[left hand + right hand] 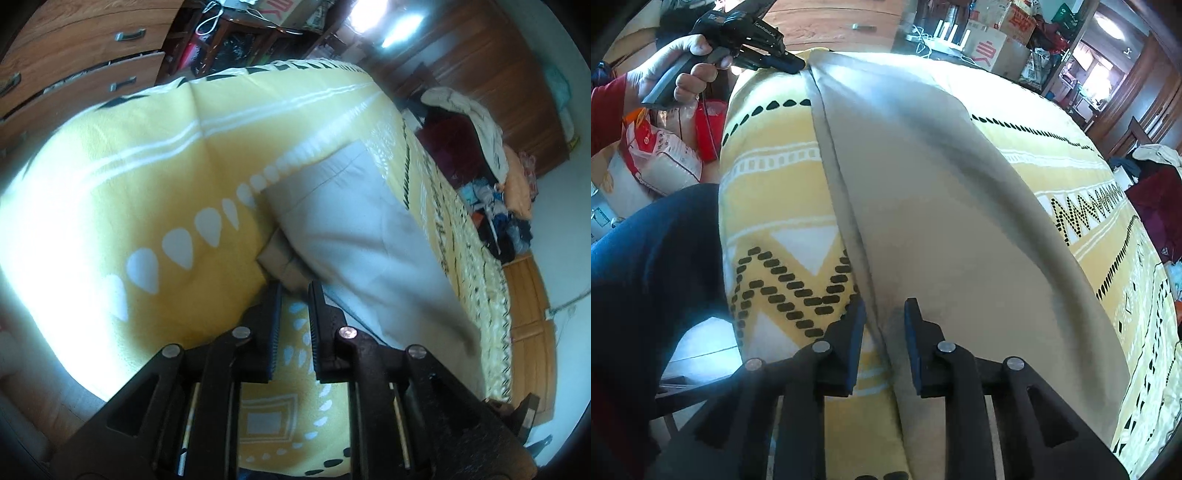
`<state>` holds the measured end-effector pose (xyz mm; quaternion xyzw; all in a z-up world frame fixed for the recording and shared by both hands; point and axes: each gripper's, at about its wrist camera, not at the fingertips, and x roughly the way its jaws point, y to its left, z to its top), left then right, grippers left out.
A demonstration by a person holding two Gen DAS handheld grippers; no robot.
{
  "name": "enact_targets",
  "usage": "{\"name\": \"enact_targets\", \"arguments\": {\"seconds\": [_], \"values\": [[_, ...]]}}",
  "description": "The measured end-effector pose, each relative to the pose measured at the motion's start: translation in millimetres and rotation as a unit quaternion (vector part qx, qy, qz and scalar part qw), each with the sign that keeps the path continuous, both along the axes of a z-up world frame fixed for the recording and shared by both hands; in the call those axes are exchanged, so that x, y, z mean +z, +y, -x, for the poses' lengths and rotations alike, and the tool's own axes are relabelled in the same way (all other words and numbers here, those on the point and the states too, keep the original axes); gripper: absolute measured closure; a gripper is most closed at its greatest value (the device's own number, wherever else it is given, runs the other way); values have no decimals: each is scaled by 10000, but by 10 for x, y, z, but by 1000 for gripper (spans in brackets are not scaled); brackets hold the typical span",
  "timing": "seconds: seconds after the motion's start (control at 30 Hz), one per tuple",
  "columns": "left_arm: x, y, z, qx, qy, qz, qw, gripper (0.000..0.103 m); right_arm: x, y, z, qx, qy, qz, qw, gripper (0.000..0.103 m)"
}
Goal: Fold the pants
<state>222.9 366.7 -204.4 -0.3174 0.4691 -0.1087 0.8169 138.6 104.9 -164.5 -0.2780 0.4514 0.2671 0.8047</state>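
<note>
Beige cotton pants [923, 192] on yellow patterned blanket [110, 184]; left gripper [293, 291], right gripper [884, 308] slightly parted, empty; risk: edges slipping askew.

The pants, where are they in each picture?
Left wrist view: the pants run from the middle toward the lower right, just past the tool tips.
Right wrist view: the pants fill the middle, from top to bottom.
Shared landmark: the yellow blanket beneath them.
</note>
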Motion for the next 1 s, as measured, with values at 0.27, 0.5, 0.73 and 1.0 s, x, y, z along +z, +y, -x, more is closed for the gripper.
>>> {"name": "enact_targets", "arguments": {"seconds": [0.27,0.5,0.73,1.0], "values": [[-58,17,-36,173,-26,189,9997,88,64,13,-6,-142,37,-262,9996,100],[-61,50,-5,308,-118,225,9992,93,162,-46,15,-180,91,-450,9988,103],[-81,72,-2,341,-141,311,9988,94,62,-64,145,-130,58,-199,9997,103],[-75,55,-2,350,-154,277,9989,94,85,-16,144,-276,-326,-211,9989,101]]}}
